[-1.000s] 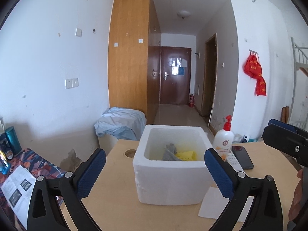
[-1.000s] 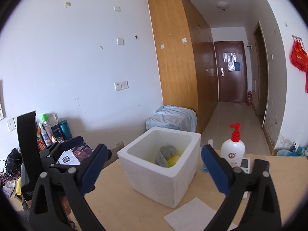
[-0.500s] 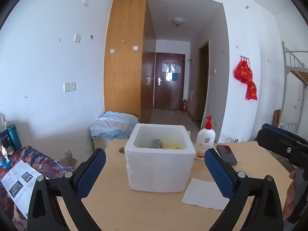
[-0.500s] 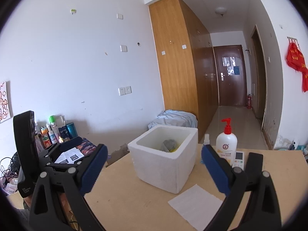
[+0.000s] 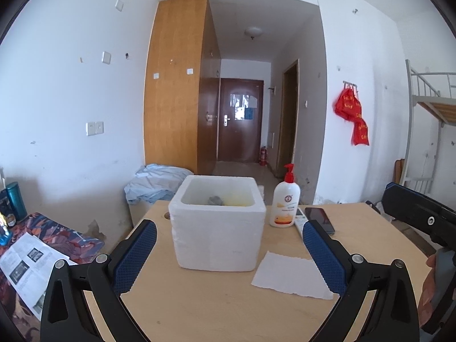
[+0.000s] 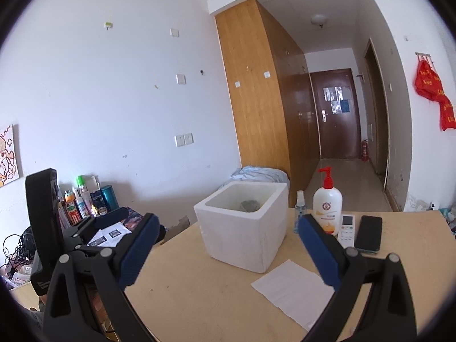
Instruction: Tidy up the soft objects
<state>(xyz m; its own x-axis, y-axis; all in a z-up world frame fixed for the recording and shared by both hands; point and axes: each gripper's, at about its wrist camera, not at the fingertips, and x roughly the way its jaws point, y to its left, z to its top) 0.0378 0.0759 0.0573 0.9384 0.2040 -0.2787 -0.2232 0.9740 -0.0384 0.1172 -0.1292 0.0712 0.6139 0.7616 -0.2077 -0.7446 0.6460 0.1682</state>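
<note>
A white foam box (image 5: 218, 229) stands on the wooden table (image 5: 199, 307); it also shows in the right wrist view (image 6: 242, 233). Inside it lie a grey soft object (image 5: 215, 199) and a yellow one (image 5: 238, 200); the right wrist view shows only the grey one (image 6: 250, 205). My left gripper (image 5: 228, 252) is open and empty, held back in front of the box. My right gripper (image 6: 226, 249) is open and empty, also short of the box. A white paper tissue (image 5: 290, 275) lies flat on the table right of the box.
A lotion pump bottle (image 5: 285, 202), a white remote (image 6: 347, 229) and a black phone (image 6: 369, 233) stand behind the box at the right. A small spray bottle (image 6: 299, 209) is beside the pump bottle. A cluttered side table (image 6: 85, 205) is at the left.
Both grippers have pulled back from the box and risen slightly, so the box looks smaller and farther. Both stay open and empty.
</note>
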